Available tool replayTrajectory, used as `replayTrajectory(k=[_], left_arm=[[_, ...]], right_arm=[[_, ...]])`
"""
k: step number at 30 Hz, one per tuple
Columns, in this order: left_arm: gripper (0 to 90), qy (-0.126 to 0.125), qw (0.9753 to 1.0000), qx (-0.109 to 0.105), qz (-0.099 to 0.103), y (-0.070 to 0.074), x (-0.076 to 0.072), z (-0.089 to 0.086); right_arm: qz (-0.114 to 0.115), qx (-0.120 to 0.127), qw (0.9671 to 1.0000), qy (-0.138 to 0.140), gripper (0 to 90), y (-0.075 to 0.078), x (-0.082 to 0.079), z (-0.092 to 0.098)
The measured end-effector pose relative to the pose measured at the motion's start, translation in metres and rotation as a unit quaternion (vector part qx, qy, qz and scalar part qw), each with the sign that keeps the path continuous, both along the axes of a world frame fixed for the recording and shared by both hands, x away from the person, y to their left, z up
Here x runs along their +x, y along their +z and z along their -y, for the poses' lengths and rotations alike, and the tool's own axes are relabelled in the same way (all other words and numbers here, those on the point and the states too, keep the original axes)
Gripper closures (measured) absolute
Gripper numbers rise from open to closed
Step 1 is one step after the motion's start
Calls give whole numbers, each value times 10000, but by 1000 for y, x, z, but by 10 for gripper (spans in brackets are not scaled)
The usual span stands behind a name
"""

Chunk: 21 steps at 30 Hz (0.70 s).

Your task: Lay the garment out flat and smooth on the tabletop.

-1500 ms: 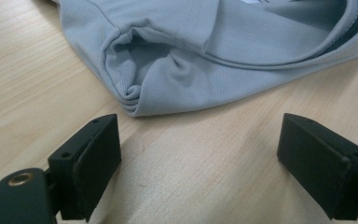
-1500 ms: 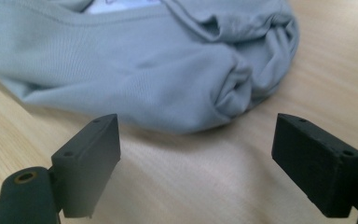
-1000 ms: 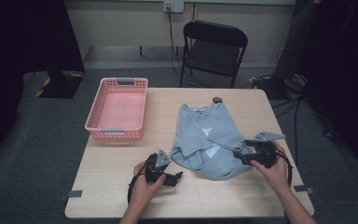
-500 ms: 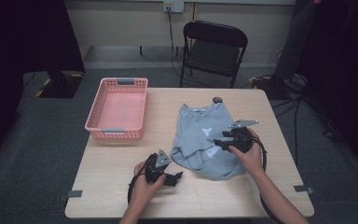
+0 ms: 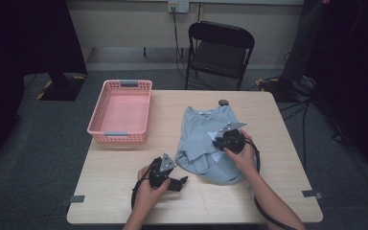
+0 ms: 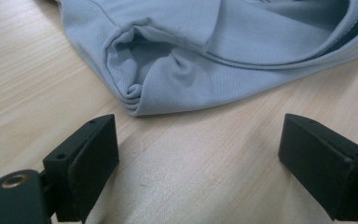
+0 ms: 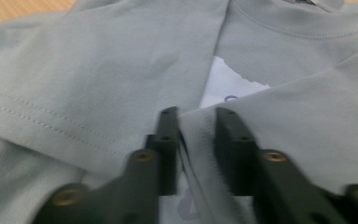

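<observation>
A light blue T-shirt [image 5: 202,139] lies partly folded on the wooden table [image 5: 124,163], with a white print showing [image 7: 230,86]. My right gripper [image 5: 219,140] is over the shirt's middle, shut on a hemmed edge of the shirt's fabric [image 7: 196,140] pinched between its jaws. My left gripper [image 5: 182,182] rests on the table just in front of the shirt's near left corner [image 6: 135,100]. It is open, with bare wood between its jaws, and it does not touch the cloth.
A pink plastic basket [image 5: 120,111] stands on the table's left part. A small dark round object [image 5: 223,102] lies by the far edge behind the shirt. A black folding chair [image 5: 219,50] stands beyond the table.
My right gripper has travelled left from the shirt's right edge to over its middle, drawing the fabric across with it. The left gripper has stayed in place.
</observation>
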<state>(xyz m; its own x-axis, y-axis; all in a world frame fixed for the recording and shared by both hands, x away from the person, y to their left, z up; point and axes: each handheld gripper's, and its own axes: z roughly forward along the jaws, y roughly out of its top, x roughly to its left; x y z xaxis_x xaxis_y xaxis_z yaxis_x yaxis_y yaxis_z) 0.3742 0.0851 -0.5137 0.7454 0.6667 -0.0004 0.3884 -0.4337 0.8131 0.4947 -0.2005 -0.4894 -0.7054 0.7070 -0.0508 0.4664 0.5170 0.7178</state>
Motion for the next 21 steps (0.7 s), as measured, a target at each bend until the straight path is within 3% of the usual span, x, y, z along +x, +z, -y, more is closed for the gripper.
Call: replayTrajectory(k=[1,2,4,9,15,21], left_arm=[[115,-2,10000,-1,-1,0,0,0],[115,-2,10000,-3,-3,0,0,0],[115,1,10000,0,0,0,0,0],[114,0,10000,-1,0,0,0,0],[112,1,10000,4,-1,0,0,0],[112,-1,10000,-1,-2,0,0,0]], right_arm=[[0,0,10000,0,792,0,0,0],[80,-164,9998,44,856,2,-2,-2],[62,-153,9999,49,863,2,-2,-2],[19,126,9999,-31,873,8,-2,3],[89,606,9981,-120,873,29,-7,24],[228,714,9969,-244,873,42,-11,47]])
